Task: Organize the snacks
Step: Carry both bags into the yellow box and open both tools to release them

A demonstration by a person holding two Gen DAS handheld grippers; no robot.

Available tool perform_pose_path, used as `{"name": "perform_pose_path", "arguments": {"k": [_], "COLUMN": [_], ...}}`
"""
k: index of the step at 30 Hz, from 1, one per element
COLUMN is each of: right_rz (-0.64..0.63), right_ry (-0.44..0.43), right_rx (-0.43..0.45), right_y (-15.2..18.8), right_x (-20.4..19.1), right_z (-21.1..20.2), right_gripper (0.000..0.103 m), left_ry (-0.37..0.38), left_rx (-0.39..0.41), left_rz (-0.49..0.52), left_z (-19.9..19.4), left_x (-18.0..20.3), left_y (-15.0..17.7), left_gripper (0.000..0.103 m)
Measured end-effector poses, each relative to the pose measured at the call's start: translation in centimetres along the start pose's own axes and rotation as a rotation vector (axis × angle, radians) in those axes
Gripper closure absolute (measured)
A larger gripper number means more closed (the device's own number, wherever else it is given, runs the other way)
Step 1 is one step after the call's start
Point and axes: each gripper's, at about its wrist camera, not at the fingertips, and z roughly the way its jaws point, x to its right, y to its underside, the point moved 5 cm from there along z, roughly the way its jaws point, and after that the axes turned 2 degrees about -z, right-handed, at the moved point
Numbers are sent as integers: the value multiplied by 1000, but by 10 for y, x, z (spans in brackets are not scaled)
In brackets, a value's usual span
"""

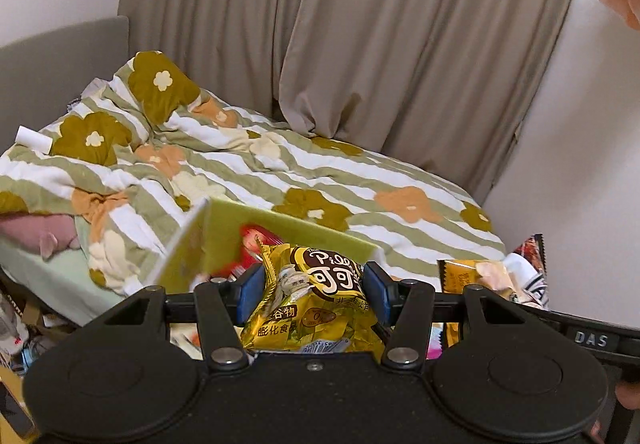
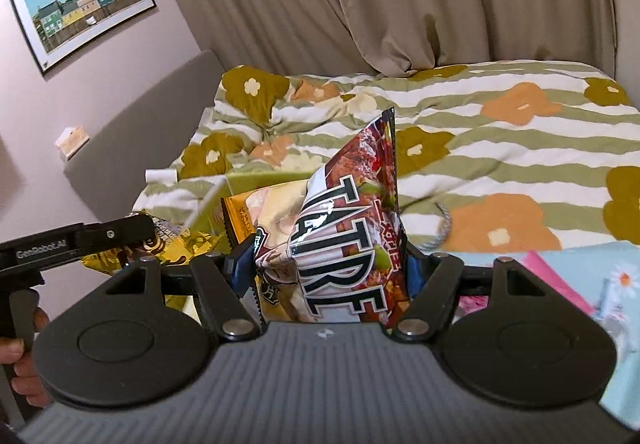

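My left gripper (image 1: pixel 314 290) is shut on a crinkled gold snack bag (image 1: pixel 316 304) with brown lettering, its blue pads (image 1: pixel 250 294) pressing both sides. Behind it stands a green box (image 1: pixel 256 240) with a flap up and a red packet (image 1: pixel 256 240) inside. My right gripper (image 2: pixel 330 268) is shut on a red and white snack bag (image 2: pixel 348 240) with big black letters, together with a gold and cream packet (image 2: pixel 268 228) beside it. The right view also shows the left gripper (image 2: pixel 80 240) at the left with its gold bag (image 2: pixel 188 244); the left view shows the right-hand bags (image 1: pixel 516 272).
A bed with a striped flower-print quilt (image 1: pixel 360 171) fills the ground ahead, beige curtains (image 1: pixel 360 23) behind it, and a grey headboard (image 2: pixel 132 131) at the left. A light blue and pink item (image 2: pixel 600 276) lies at the right. Clutter (image 1: pixel 24 328) lies low on the left.
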Motion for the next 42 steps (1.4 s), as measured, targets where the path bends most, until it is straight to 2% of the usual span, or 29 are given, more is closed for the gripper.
{"name": "perform_pose_path", "arguments": {"k": [5,11,12,13,15,16,25,34,36,38,42], "right_rz": [22,84,88,92,102,106,112,117,132,146,155], "right_ry": [43,110,120,130,144,150,146,66,46,34,39], "right_rx": [-2,-22,-26,-31,-40,-44,-80,-93,-104,-125,-125], "right_y": [-11,-15,-15,-15,-15,-15,-12,-19,-17,-14,-5], "right_x": [-27,-40,-40,-41,-41,-41,-44,-53,-53,-51,-48], "right_z": [36,74,79,84,94,98,115,122,126,132,134], "right_gripper": [18,18,18,18,18,18,18,16,13,0,0], "left_ry": [30,64,66,59,36,27,-21,-84,-101,-118,-142], "left_rx": [-52,-117,-130,-133,-130,-119,-111,-78,-77,-76,-82], "left_rz": [21,75,85,92,110,120,190,158,159,161,162], "left_z": [37,85,92,97,100,99,75,49,48,46,43], "left_x": [-39,-63,-66,-68,-71,-74,-72,-72,-72,-72,-71], "left_y": [-22,-32,-30,-28,-23,-21,0,1,1,3,11], "left_gripper": [45,42,37,23,3,2,1,1,1,1,1]}}
